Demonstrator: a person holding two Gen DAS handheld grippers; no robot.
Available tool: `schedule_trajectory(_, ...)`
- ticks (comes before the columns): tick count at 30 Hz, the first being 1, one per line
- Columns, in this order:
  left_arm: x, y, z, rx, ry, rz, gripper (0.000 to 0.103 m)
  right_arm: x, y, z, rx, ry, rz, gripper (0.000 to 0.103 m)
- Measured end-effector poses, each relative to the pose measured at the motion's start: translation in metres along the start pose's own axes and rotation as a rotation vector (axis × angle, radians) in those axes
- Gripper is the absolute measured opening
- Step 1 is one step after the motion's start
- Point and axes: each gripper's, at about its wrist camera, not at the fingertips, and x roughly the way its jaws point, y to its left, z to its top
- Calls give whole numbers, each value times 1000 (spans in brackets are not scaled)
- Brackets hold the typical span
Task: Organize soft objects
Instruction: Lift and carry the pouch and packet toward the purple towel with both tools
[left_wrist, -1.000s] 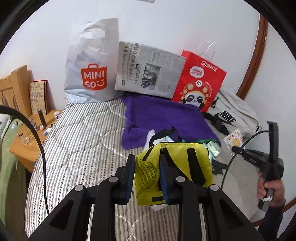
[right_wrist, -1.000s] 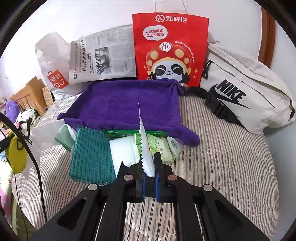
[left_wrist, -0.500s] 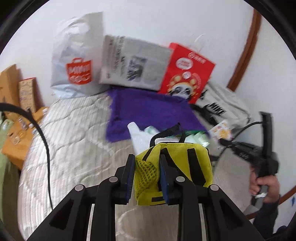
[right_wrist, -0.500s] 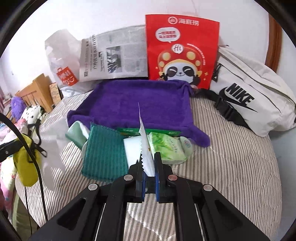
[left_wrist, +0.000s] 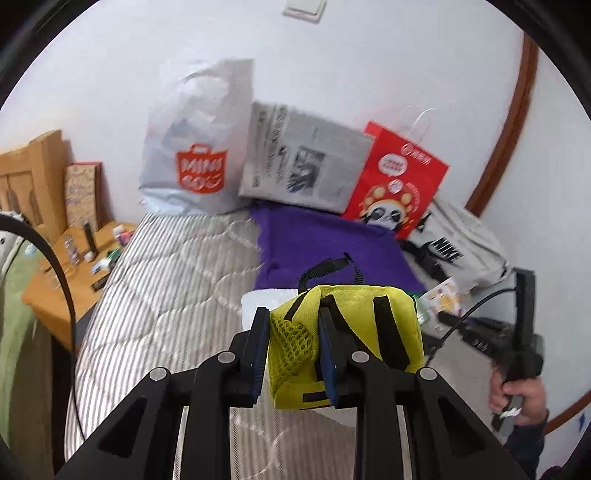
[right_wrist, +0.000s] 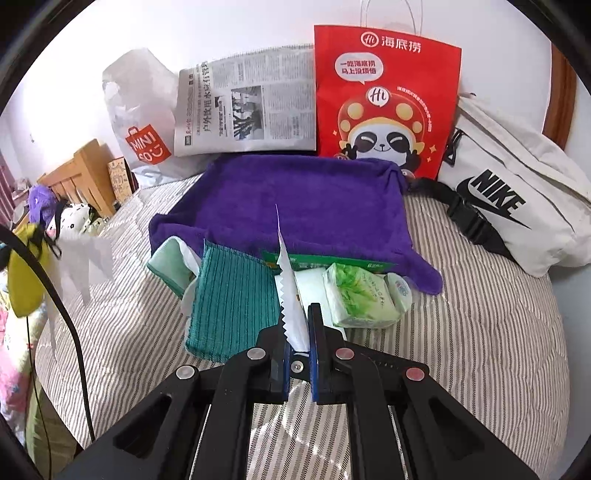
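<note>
**Two grips held above the bed; the purple towel lies ahead of both sets of fingers**

Left gripper (left_wrist: 291, 354): fingers narrowed on the mesh side of a small yellow backpack (left_wrist: 347, 339), which fills the gap between the pads and bulges to their right; its black top loop (left_wrist: 328, 267) points away from the fingers, so the pack's long axis runs across the jaw line rather than along it; the pack hangs clear of the striped mattress (left_wrist: 166, 280).

Right gripper (right_wrist: 298, 354): fingers pressed nearly together on a thin white sachet with a serrated edge (right_wrist: 286, 288); the sachet stands upright between the pads, long axis running straight forward and up from the tips.

Beyond the right fingertips, just ahead and below: a teal ribbed cloth (right_wrist: 229, 299) to the left, a green tissue pack (right_wrist: 358, 295) to the right; farther ahead, the purple towel (right_wrist: 295, 199), spread flat with its far edge against a red panda bag (right_wrist: 384, 96) and a newspaper (right_wrist: 247, 103); a white Nike bag (right_wrist: 509, 199) lies well to the right.

Judgement: the towel and the heap at its near edge lie straight ahead of the right fingers and ahead-right of the left fingers, so the right hand appears the nearer; either held item would travel forward and down to join them.
</note>
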Motion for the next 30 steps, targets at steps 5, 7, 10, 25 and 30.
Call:
schedule_trajectory(5, 26, -12, 9, 22, 29, -9, 24, -8, -6, 2, 6, -15, -7, 8)
schedule_trajectory(7, 34, -16, 6, 38, 32, -38, 24, -9, -9, -1, 10, -11, -15, 8)
schedule_trajectory(10, 65, -11, -9, 26, 118, 1, 24, -4, -15, -7, 19, 9, -21, 8)
schedule_trajectory(25, 71, 33, -47, -38, 205, 81, 24, 18, 10, -14, -25, 52, 41, 8)
schedule_trajectory(30, 67, 29, -26, -35, 170, 52, 24, 21, 4, -7, -11, 56, 29, 8)
